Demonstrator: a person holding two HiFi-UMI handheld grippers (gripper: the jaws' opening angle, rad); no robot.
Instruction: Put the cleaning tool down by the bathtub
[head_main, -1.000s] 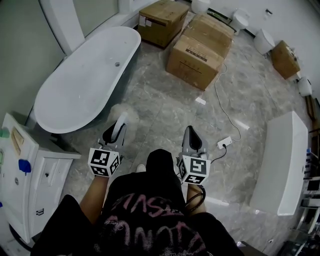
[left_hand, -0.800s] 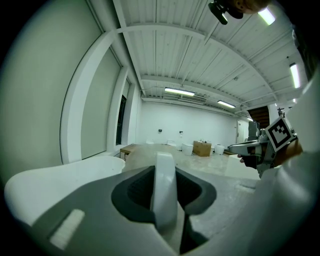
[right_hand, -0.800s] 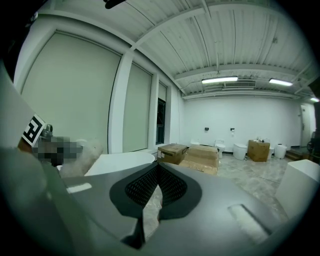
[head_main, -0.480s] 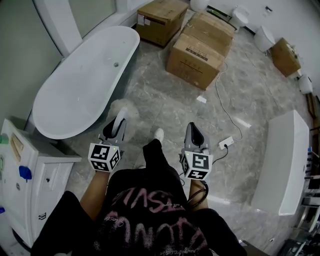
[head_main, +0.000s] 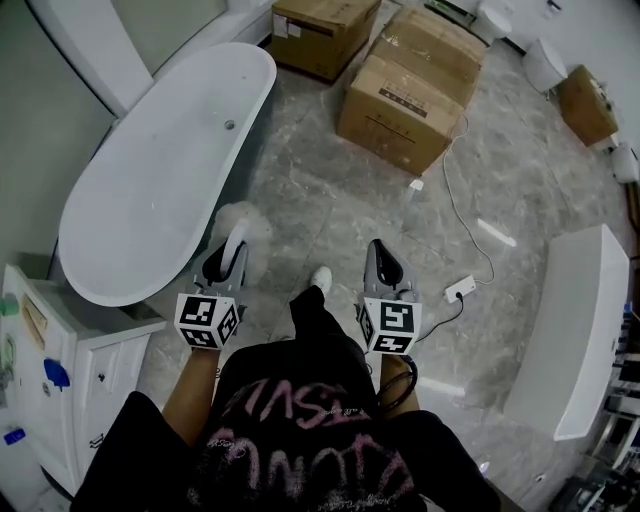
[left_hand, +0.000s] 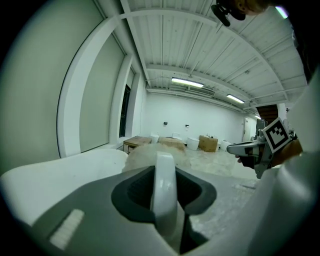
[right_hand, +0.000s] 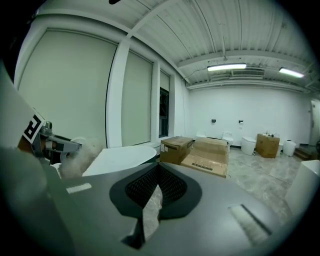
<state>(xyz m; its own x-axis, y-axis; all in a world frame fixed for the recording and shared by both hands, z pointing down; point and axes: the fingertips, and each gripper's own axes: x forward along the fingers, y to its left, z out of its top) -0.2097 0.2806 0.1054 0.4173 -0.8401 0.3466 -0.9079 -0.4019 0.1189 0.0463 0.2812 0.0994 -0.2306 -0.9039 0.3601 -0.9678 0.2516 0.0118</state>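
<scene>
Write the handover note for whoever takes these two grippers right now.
Left gripper: shut on the white handle of the cleaning tool. The fluffy head points forward, and the tool is held in the air next to the bathtub.
Right gripper: shut, nothing between the jaws, held beside the left one.
Done: the tool is at the tub's near end.
Left: lower it to the floor by the tub, open the left jaws and draw back.
</scene>
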